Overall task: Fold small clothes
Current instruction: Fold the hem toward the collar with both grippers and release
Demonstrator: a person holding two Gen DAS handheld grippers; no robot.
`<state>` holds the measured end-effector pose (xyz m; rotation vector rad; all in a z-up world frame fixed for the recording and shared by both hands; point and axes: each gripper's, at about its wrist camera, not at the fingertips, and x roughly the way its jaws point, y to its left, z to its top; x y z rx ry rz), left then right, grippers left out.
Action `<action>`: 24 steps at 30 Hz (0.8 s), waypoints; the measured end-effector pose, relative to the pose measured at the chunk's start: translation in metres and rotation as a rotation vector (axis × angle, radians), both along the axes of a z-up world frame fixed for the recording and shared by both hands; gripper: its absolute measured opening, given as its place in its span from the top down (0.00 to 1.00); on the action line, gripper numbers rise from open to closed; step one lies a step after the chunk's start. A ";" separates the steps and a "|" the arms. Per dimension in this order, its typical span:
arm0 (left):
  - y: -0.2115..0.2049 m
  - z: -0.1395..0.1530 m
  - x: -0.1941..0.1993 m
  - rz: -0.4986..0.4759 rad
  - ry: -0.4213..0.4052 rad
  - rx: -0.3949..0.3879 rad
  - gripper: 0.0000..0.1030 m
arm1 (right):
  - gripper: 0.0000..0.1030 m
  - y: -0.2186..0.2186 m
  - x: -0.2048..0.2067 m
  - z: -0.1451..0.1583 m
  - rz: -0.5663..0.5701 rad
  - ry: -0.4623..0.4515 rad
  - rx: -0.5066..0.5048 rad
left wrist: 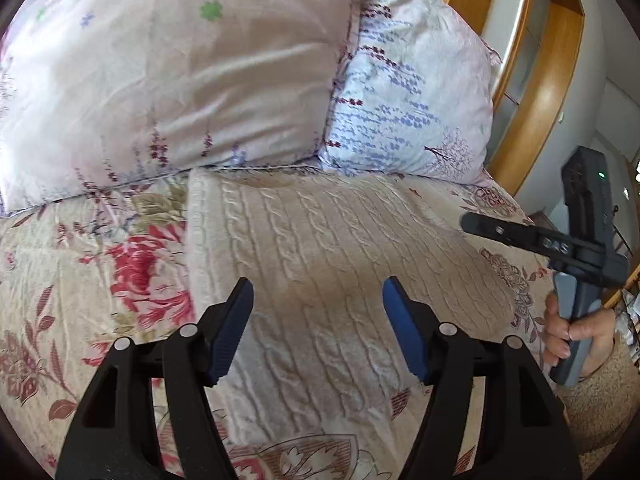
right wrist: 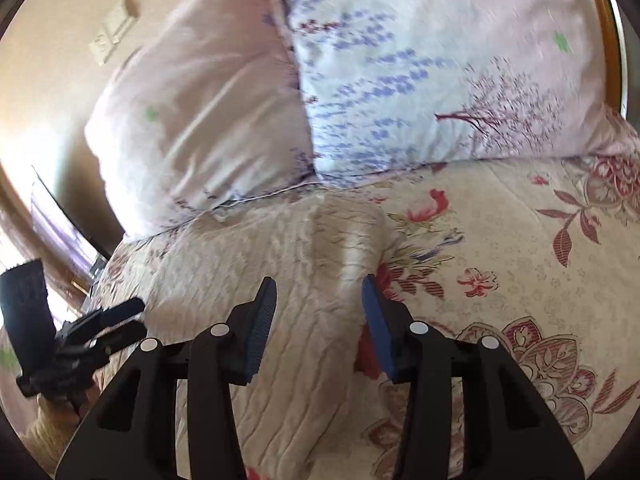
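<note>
A cream cable-knit sweater [left wrist: 320,264] lies flat on the floral bedspread [left wrist: 80,280], folded into a rough rectangle. My left gripper [left wrist: 318,292] is open and empty, hovering just above the sweater's middle. In the right wrist view the sweater [right wrist: 256,280] lies below my right gripper [right wrist: 319,288], which is open and empty over the sweater's right edge. The right gripper also shows in the left wrist view [left wrist: 520,236], held by a hand at the bed's right side. The left gripper shows in the right wrist view [right wrist: 116,316] at the far left.
Two floral pillows [left wrist: 180,80] [left wrist: 412,92] rest at the head of the bed, just beyond the sweater. A wooden headboard frame [left wrist: 536,92] curves at the right. The bedspread [right wrist: 520,248] extends to the right of the sweater. A wall socket [right wrist: 112,32] is on the wall.
</note>
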<state>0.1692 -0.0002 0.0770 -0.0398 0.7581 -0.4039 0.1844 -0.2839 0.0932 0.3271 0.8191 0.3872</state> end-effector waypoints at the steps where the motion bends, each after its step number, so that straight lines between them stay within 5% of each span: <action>1: 0.005 0.001 -0.005 0.032 -0.015 0.026 0.33 | 0.55 0.006 -0.008 0.002 0.029 -0.016 -0.013; 5: 0.020 -0.008 -0.011 0.118 -0.007 0.139 0.31 | 0.55 0.036 -0.025 -0.001 0.106 -0.034 -0.106; 14: 0.027 -0.039 -0.006 0.135 0.092 0.165 0.25 | 0.53 0.066 -0.033 -0.027 0.126 0.012 -0.399; 23: 0.034 -0.048 -0.008 0.196 0.138 0.118 0.13 | 0.45 0.068 -0.043 -0.030 0.035 -0.013 -0.427; 24: 0.035 -0.045 -0.011 0.194 0.140 0.108 0.12 | 0.35 0.065 -0.047 -0.026 0.020 -0.021 -0.397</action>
